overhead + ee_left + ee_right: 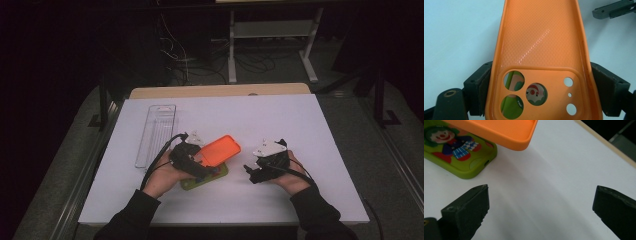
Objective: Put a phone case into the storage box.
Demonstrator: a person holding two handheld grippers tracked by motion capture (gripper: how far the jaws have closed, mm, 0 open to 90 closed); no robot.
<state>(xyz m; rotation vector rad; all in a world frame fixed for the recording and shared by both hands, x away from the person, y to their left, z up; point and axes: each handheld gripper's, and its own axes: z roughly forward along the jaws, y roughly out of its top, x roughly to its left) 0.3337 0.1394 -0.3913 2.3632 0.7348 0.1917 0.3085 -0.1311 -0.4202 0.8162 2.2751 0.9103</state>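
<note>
In the high view, the left gripper clasps an orange phone case near the middle of the white tabletop, lifted above a green phone case lying flat. A clear plastic tray rests at about ten o'clock from them. The right gripper hovers at three o'clock of the cases, empty.

In the left gripper view, the orange phone case sits pinched between both jaws at its camera-cutout end, hollow side up; the green phone case shows through the holes.

In the right gripper view, the jaws stand wide apart over bare tabletop. The green phone case, printed with a clown, lies at eleven o'clock, the orange phone case overhanging it.
</note>
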